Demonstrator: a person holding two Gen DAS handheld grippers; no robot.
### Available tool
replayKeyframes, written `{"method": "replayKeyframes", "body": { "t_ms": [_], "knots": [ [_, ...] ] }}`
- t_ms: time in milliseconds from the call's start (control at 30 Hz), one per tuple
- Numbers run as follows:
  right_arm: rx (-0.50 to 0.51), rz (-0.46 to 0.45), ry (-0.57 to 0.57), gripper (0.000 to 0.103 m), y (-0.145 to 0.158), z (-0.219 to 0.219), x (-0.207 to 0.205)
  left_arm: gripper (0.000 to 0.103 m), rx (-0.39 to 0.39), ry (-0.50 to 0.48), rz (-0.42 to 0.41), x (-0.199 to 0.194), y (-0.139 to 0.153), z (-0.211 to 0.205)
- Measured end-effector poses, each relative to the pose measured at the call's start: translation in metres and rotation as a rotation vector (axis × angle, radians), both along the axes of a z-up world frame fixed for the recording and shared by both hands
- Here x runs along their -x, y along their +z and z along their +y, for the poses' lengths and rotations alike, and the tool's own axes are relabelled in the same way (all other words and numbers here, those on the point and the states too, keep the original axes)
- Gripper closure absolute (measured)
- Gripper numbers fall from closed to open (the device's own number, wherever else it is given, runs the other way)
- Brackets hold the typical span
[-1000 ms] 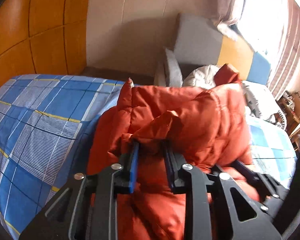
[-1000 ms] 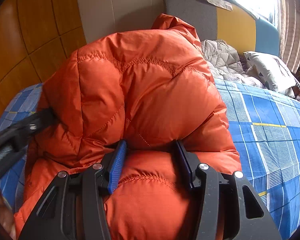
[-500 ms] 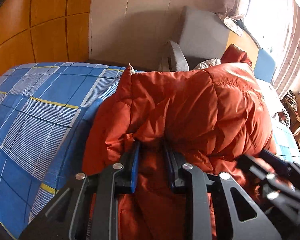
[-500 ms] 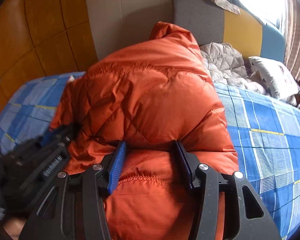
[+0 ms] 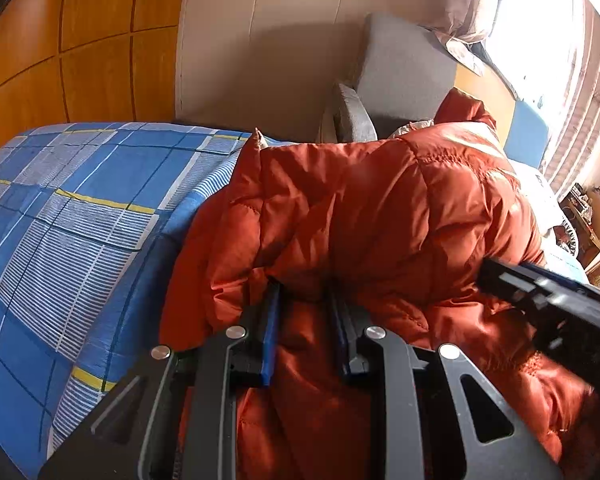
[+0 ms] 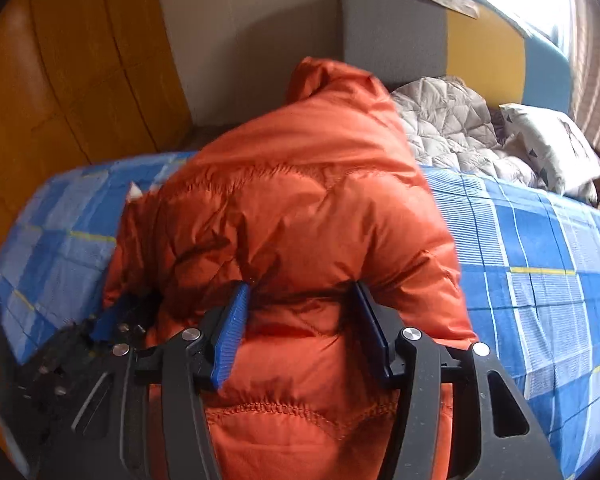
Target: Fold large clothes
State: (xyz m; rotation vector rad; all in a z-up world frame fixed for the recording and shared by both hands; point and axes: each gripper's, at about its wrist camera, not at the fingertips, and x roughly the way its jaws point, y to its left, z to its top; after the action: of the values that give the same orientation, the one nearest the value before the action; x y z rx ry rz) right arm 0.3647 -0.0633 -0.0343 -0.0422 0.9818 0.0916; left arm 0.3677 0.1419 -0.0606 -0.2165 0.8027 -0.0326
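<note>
An orange quilted down jacket [image 5: 364, 216] lies bunched on the blue plaid bed [image 5: 72, 216]; it also fills the right wrist view [image 6: 300, 208]. My left gripper [image 5: 305, 292] is shut on a fold of the jacket near its left edge. My right gripper [image 6: 302, 292] is shut on a thick puffy fold of the jacket, jaws wide around it. The right gripper shows at the right of the left wrist view [image 5: 548, 300]; the left one shows low left in the right wrist view [image 6: 100, 332]. The hood points toward the headboard.
A grey, yellow and blue headboard [image 6: 440, 36] stands at the far end. A grey quilted garment [image 6: 452, 120] and a white pillow [image 6: 548, 144] lie by it. An orange wooden wardrobe [image 5: 60, 40] is at left. A bright window with curtains [image 5: 560, 40] is at right.
Both grippers have carried the held jacket folds forward and down toward the bed, flattening the raised bulk. The two grippers have come closer together.
</note>
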Motion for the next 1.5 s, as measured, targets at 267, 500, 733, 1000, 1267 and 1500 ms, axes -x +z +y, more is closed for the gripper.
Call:
{"method": "replayKeyframes", "body": {
  "t_ms": [267,500,733,1000,1267,1500],
  "knots": [
    [0.007,0.026,0.02,0.049,-0.009,-0.002,0.0,0.08,-0.024,0.006,0.0,0.002,-0.002,-0.006],
    [-0.049,-0.005,0.042,0.035,0.012,-0.012,0.019,0.08,-0.036,0.014,-0.01,0.007,0.002,-0.009],
    [-0.083,0.031,-0.007,0.012,0.014,-0.057,0.013,0.079,-0.055,0.019,-0.021,0.013,0.003,-0.009],
    [-0.289,0.21,0.054,0.004,-0.027,-0.085,-0.002,0.079,-0.081,-0.004,-0.034,0.016,0.001,-0.009],
    [-0.461,0.273,0.145,0.012,-0.052,-0.086,-0.011,0.079,-0.034,-0.026,-0.049,0.016,-0.006,0.0],
    [-0.498,0.179,0.19,0.057,-0.031,-0.082,0.001,0.09,0.108,-0.038,-0.069,0.016,-0.003,0.012]
  ]
}}
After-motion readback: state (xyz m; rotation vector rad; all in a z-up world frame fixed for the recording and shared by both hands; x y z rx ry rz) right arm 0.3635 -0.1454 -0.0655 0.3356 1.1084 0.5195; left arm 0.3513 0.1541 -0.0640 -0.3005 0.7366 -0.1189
